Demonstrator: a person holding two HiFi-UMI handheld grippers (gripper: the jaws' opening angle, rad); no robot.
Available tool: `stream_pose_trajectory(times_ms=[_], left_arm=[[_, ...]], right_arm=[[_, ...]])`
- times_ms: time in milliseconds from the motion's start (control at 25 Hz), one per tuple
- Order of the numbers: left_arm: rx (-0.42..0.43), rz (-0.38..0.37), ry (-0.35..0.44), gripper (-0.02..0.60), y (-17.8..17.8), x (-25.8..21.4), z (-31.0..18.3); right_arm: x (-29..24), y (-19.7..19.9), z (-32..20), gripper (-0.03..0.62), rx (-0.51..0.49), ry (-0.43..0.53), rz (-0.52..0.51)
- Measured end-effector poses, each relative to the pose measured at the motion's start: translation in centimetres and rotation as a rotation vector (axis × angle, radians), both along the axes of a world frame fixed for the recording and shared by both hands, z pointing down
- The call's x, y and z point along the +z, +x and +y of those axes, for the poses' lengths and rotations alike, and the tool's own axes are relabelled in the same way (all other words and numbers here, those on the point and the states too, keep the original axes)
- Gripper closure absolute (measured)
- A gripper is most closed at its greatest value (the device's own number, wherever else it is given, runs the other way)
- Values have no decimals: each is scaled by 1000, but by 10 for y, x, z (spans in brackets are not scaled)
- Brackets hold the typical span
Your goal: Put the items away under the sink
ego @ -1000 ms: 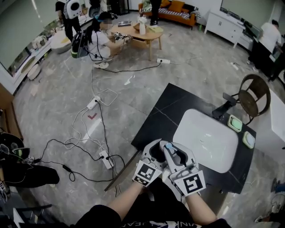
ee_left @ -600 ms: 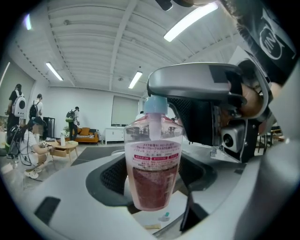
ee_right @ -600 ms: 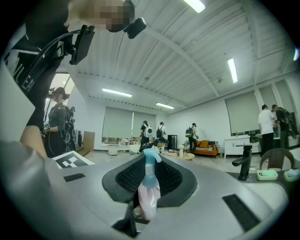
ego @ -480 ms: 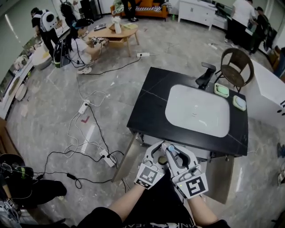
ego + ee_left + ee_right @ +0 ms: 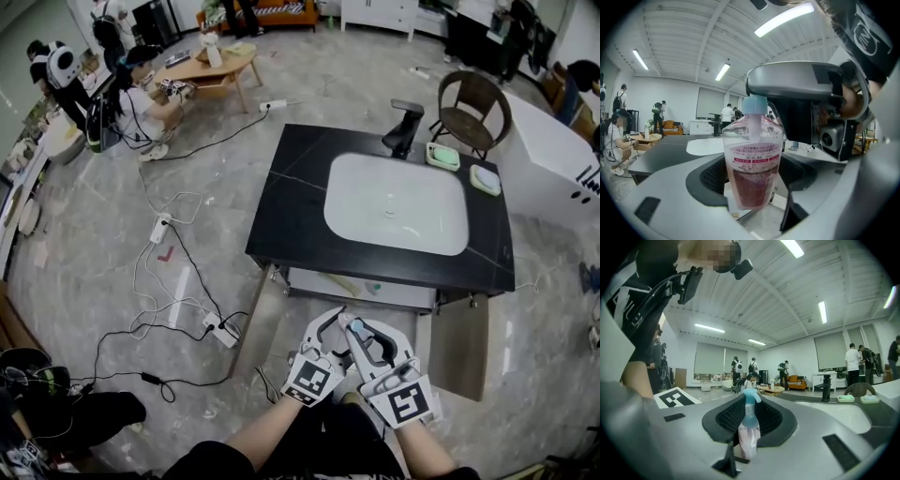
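1. Left gripper (image 5: pixel 329 323), low centre of the head view: its jaws flank the pouch's body, but it is unclear whether the ribbed black pads press it.
2. Pouch (image 5: pixel 752 161): soft clear plastic, upright, long axis vertical, pale blue cap on top (red liquid fills its lower half).
3. Right gripper (image 5: pixel 362 330), just right of it: smooth grey jaws clamped on the pouch's flat faces.

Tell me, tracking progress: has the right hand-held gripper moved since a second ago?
Yes. The right hand-held gripper pulled back off the black counter, toward the person.
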State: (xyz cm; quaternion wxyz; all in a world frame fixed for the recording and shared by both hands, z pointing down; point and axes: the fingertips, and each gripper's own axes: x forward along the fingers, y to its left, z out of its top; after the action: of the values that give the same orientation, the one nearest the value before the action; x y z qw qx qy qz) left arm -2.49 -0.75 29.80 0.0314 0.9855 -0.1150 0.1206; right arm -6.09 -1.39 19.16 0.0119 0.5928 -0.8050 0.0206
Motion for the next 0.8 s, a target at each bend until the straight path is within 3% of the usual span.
stream_pose_trajectory(times_ms=[800], left_arm=[[54,7,-23,245,57,38,109]], right_arm=[[39,58,105,519,70,-27,-11]])
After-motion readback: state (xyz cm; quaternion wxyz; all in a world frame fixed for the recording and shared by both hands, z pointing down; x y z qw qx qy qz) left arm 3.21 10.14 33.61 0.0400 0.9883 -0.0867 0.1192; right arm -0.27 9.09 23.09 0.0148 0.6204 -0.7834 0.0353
